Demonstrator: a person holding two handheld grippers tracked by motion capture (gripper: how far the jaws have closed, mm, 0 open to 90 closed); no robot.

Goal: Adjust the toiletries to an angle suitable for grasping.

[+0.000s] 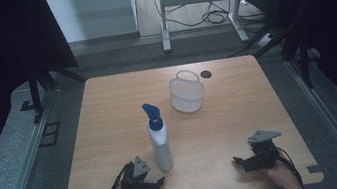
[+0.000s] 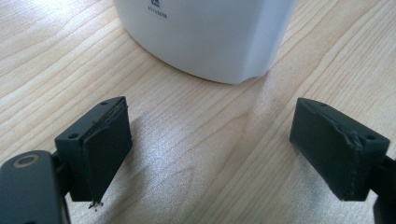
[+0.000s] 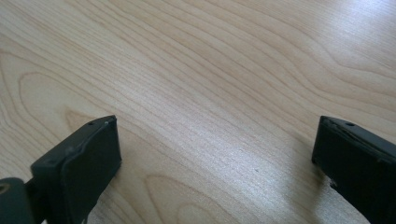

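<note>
A light wooden table (image 1: 240, 114) holds a white spray bottle (image 1: 159, 144) with a blue trigger head, standing upright near the front edge, left of centre. Small blue print on its body is too tiny to read. Behind it sits a white mesh basket (image 1: 187, 92). The left gripper (image 1: 157, 183) rests just beside the bottle, jaws spread, holding nothing. The right gripper (image 1: 237, 160), well apart, is also spread and empty.
</note>
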